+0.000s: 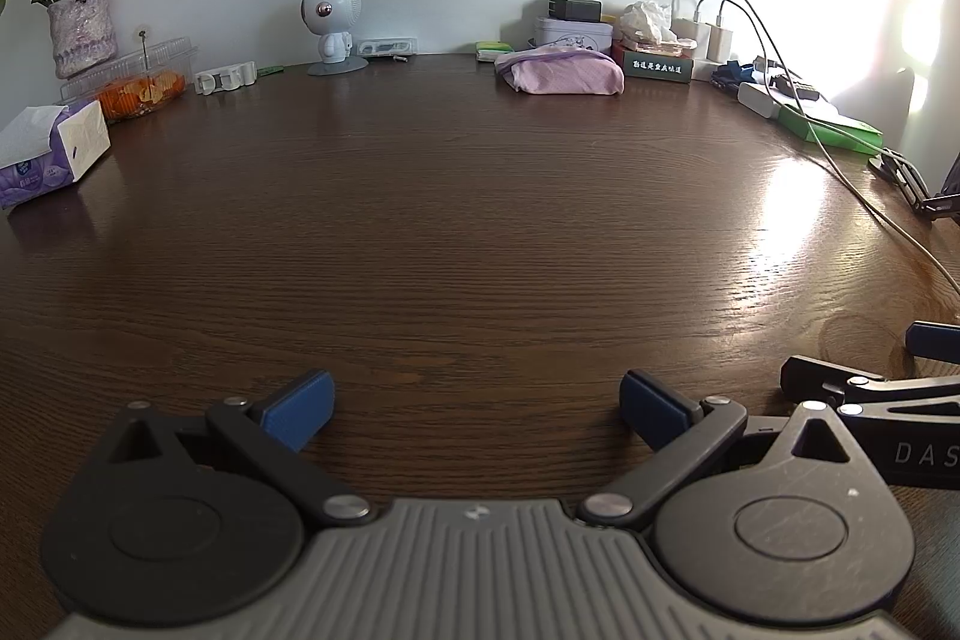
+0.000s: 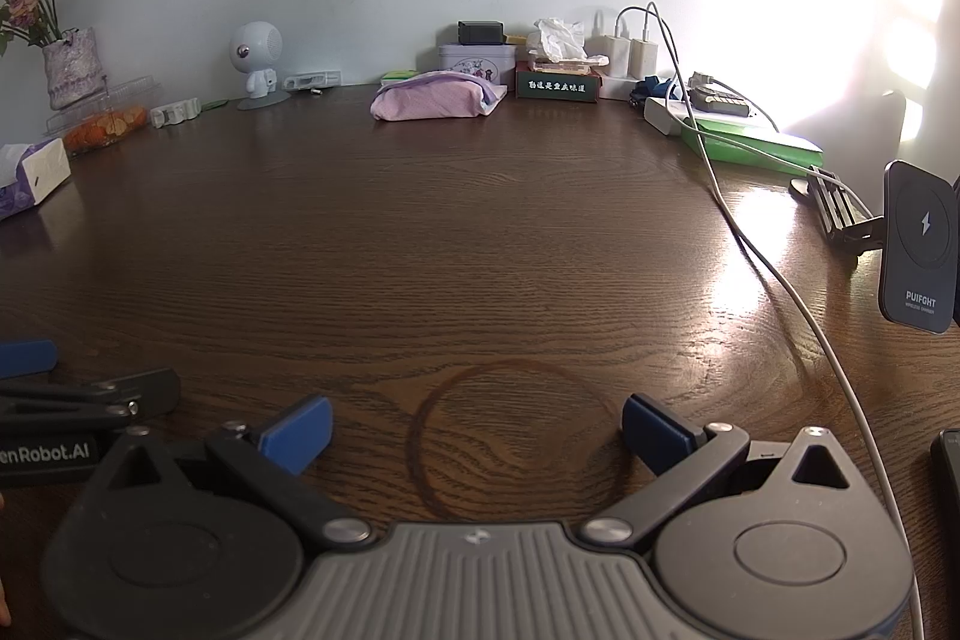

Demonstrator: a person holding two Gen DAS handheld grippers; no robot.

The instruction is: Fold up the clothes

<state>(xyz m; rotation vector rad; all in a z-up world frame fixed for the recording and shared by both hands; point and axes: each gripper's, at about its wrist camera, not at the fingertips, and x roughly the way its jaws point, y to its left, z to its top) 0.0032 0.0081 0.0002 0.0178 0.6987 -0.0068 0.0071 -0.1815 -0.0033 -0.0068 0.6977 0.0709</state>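
A pink garment (image 1: 561,74) lies bundled at the far edge of the dark wooden table (image 1: 456,220); it also shows in the right wrist view (image 2: 435,98). My left gripper (image 1: 477,409) is open and empty, low over the table's near side, far from the garment. My right gripper (image 2: 477,430) is open and empty too, beside the left one; its blue-padded fingers (image 1: 933,340) show at the right edge of the left wrist view. The left gripper's fingers (image 2: 27,358) show at the left edge of the right wrist view.
Along the back wall stand a flower vase (image 1: 81,31), a tissue box (image 1: 51,154), a white robot figure (image 1: 330,25), tins and boxes (image 1: 573,31), chargers with a white cable (image 2: 780,274), a green box (image 2: 753,148) and a phone charger stand (image 2: 918,250).
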